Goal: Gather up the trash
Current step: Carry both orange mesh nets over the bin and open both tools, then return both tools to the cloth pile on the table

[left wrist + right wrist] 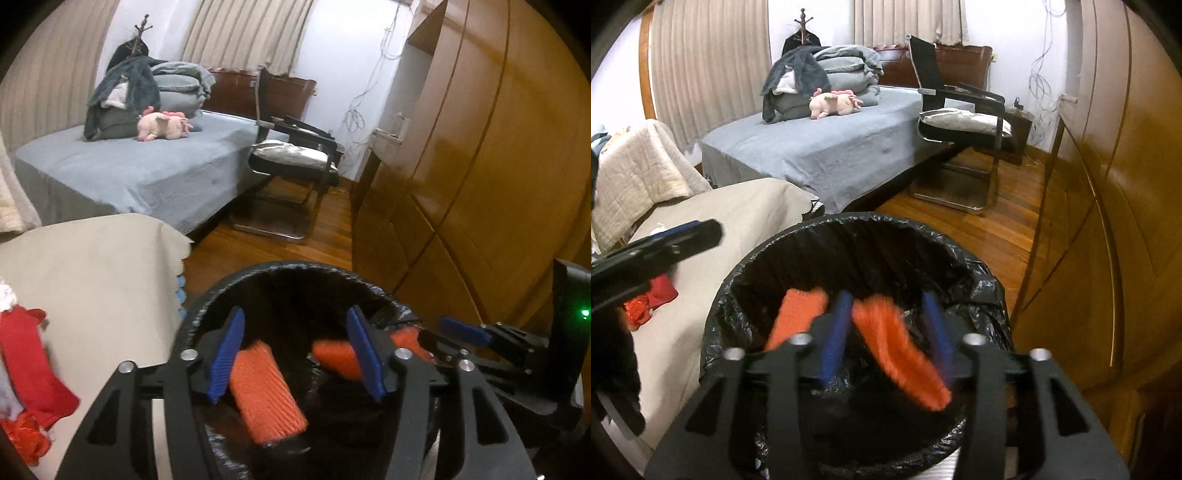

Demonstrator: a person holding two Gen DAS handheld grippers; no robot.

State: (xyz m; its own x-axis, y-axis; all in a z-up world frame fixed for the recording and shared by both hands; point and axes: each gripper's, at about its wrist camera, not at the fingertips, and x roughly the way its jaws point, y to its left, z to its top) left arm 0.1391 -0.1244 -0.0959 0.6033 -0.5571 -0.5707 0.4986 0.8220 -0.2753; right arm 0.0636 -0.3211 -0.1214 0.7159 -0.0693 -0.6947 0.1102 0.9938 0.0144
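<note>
Black arms of our left tool point(295, 354) frame its spread blue pads, pinching nothing; one orange foam piece point(266, 391) drops between them into the black-lined bin point(207, 295) beside the worktop point(92, 266). From the right wrist, our right tool point(886, 339) is likewise spread over the bin point(746, 258), a second orange piece point(901, 350) blurred between its pads. We should hold both tools above the liner until the pieces clear.

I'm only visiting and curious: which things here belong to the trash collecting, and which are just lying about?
Job: bin with black liner; two orange foam pieces at its mouth; red scraps on the beige cover.

Lying about: pink plush toy, folded bedding, black chair, wooden wardrobe.
</note>
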